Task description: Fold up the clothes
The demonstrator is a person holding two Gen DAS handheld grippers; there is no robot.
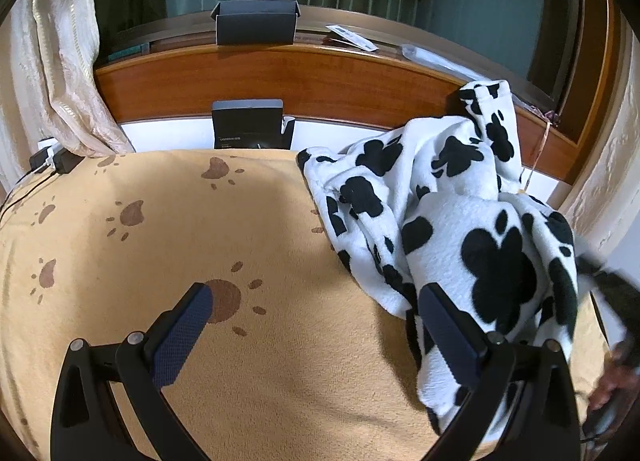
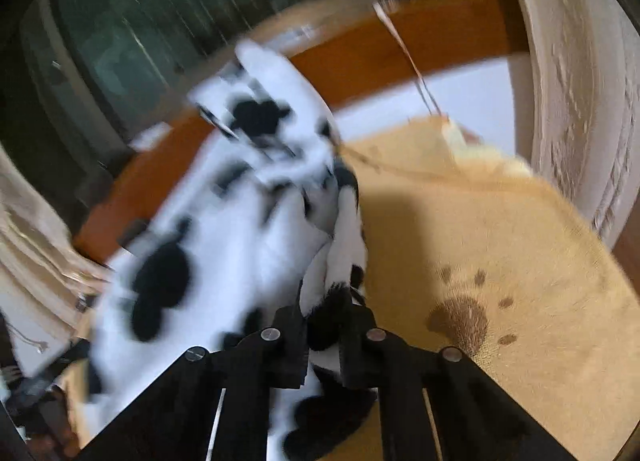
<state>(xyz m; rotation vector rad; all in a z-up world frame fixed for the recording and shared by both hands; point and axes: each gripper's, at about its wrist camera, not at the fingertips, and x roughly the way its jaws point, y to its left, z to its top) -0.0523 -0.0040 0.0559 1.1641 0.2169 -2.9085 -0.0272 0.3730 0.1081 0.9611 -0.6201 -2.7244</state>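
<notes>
A white fleece garment with black cow spots [image 1: 452,217] lies bunched on the right of a tan paw-print blanket [image 1: 200,221]. My left gripper [image 1: 316,297] is open and empty above the blanket, its right finger [image 1: 448,325] at the garment's lower edge. My right gripper [image 2: 324,325] is shut on a fold of the cow-print garment [image 2: 240,229] and holds it lifted; the view is motion-blurred. The right gripper shows blurred at the far right of the left wrist view [image 1: 616,361].
A wooden headboard ledge [image 1: 280,73] runs behind the bed, with a dark open box [image 1: 256,23] on it and a dark box [image 1: 248,125] below. Cream curtains [image 1: 60,61] hang left and right. A charger with cable [image 1: 52,161] sits at the left edge.
</notes>
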